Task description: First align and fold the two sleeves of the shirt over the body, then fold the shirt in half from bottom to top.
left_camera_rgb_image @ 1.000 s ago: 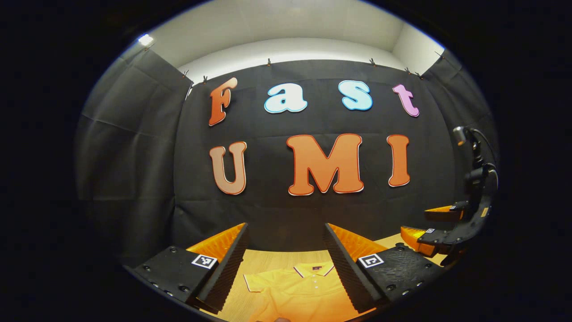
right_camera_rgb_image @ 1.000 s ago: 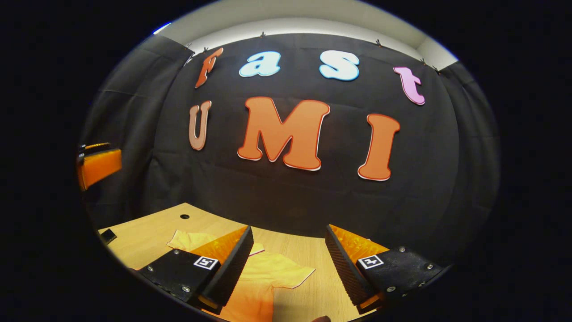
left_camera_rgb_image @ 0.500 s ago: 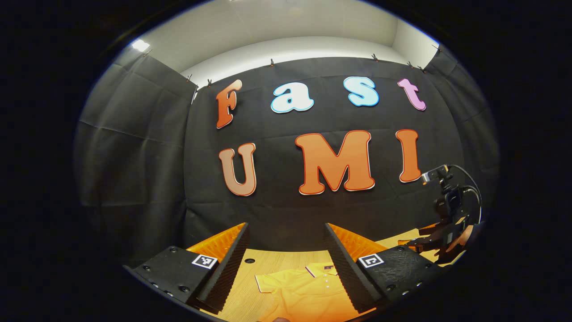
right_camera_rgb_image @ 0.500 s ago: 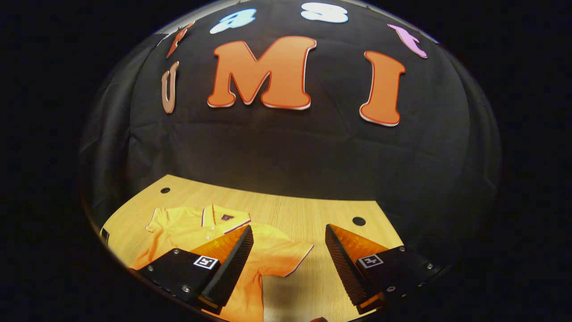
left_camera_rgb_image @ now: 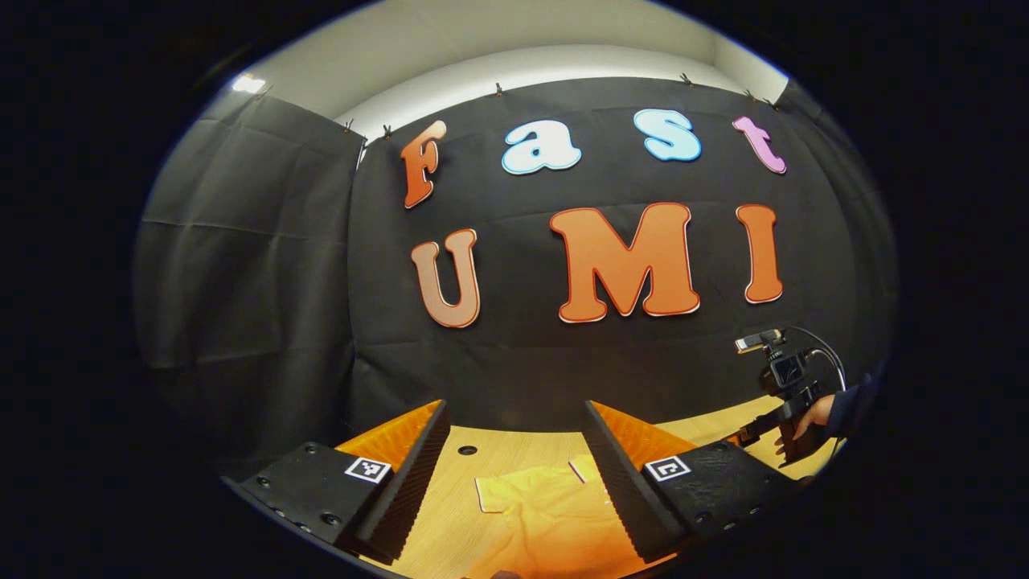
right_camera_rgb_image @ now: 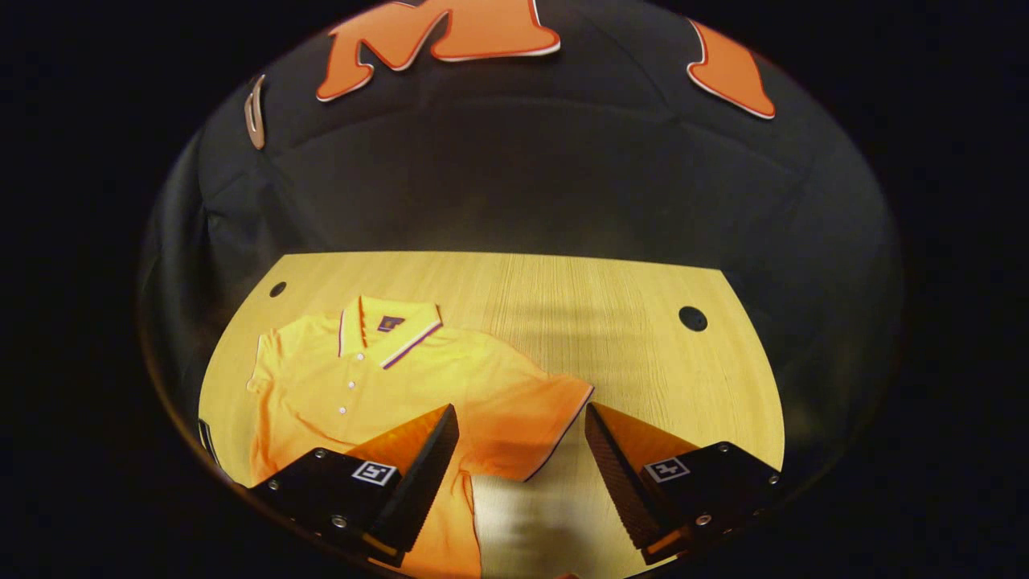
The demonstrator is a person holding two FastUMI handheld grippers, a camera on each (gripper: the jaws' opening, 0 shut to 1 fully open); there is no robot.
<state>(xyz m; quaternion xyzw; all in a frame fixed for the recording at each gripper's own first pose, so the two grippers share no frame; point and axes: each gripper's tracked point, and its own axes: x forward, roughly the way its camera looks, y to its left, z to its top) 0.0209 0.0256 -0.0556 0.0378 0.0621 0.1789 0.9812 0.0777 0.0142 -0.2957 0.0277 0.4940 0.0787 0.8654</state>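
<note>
Wooden worktop (right_camera_rgb_image: 611, 289) under me, black cloth wall (right_camera_rgb_image: 522, 161) behind. Orange shirt (right_camera_rgb_image: 362, 378) lies flat, collar toward the wall, sleeves spread. My right gripper (right_camera_rgb_image: 521, 450) hangs over the near sleeve (right_camera_rgb_image: 539, 418), fingers (right_camera_rgb_image: 426, 458) released, holding nothing. My left gripper (left_camera_rgb_image: 514, 458) hovers above the shirt's other side, fingers released too.
</note>
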